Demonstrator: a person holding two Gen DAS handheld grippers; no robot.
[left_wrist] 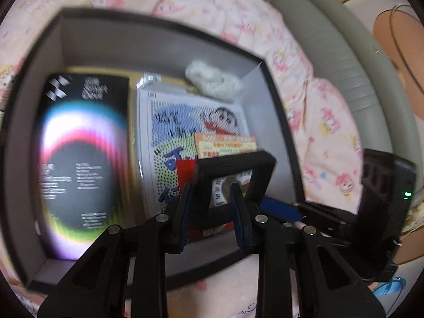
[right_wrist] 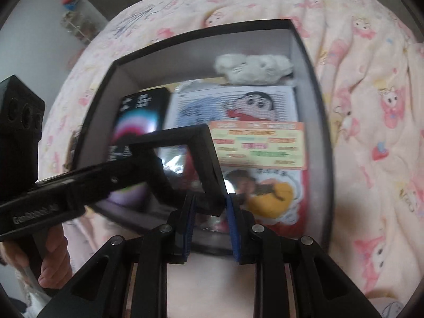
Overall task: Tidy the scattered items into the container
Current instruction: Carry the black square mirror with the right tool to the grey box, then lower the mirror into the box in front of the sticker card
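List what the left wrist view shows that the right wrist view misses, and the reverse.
Left wrist only: the grey headboard beyond the quilt, and the green light on the other tool. Right wrist only: a hand on the other tool's handle, and a wall shelf. Both: the box, the black frame, plush, cartoon board, black carton.

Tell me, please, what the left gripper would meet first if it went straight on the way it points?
The left gripper already holds a black square frame; going on, it would probably meet the red snack packet lying in the box, though depth is unclear.
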